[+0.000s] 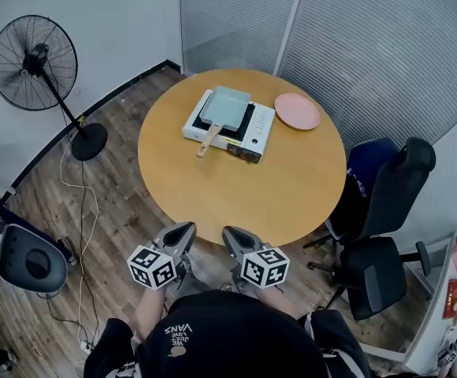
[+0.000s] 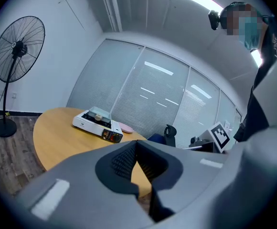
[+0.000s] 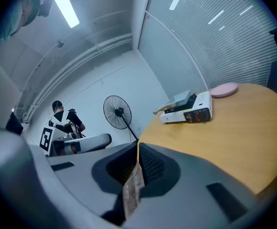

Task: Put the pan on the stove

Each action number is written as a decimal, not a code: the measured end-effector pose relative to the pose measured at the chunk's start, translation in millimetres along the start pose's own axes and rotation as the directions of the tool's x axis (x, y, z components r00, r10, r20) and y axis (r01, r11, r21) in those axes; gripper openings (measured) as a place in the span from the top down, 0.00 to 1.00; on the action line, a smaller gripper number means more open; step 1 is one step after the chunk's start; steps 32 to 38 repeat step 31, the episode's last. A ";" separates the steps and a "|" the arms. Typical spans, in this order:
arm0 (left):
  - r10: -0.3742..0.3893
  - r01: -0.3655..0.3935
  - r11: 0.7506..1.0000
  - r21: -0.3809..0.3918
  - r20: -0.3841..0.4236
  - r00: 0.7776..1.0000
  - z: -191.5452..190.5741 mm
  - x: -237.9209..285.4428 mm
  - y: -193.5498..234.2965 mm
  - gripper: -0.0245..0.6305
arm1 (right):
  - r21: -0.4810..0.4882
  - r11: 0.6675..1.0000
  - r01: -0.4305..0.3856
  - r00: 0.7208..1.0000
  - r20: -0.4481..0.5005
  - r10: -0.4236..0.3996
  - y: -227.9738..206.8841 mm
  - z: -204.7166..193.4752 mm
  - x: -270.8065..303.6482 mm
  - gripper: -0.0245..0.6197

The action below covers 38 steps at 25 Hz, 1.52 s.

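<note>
Already on the stove [image 1: 261, 124], the pan [image 1: 227, 106] seemingly aims its handle toward the person [image 1: 213, 333]; left gripper [image 1: 184, 229], right gripper [image 1: 230, 234] closed empty.

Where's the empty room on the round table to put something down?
The near half of the table, between the stove and the front edge, is bare; so is the strip left of the stove. It's crowded at the back: stove with pan on it, pink plate beside.

Pan [image 1: 227, 106] on stove [image 1: 261, 124], plate [image 1: 297, 111] just right (all on table [image 1: 236, 199]).
</note>
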State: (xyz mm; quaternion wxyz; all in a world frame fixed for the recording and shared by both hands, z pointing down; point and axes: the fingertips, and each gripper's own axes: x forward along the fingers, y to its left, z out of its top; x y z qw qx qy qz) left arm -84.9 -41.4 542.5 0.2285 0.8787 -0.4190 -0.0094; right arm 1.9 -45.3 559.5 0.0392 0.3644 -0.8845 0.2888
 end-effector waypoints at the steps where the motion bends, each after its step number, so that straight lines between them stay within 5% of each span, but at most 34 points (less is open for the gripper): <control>1: 0.005 -0.005 1.000 0.000 -0.004 1.000 -3.8 -2.1 -2.7 0.95 | -0.002 1.000 -0.003 1.000 -0.006 0.003 1.5 -3.6 -2.9 0.93; 13: 0.070 -0.070 0.997 -0.033 0.000 0.998 -31.7 -22.7 -16.8 0.95 | -0.055 0.998 -0.014 0.997 -0.078 0.010 9.7 -34.8 -23.0 0.94; 38: 0.062 -0.064 0.997 -0.049 -0.041 0.997 -42.4 -12.3 -18.2 0.95 | -0.058 0.998 0.002 0.996 -0.084 -0.007 1.8 -34.7 -25.6 0.94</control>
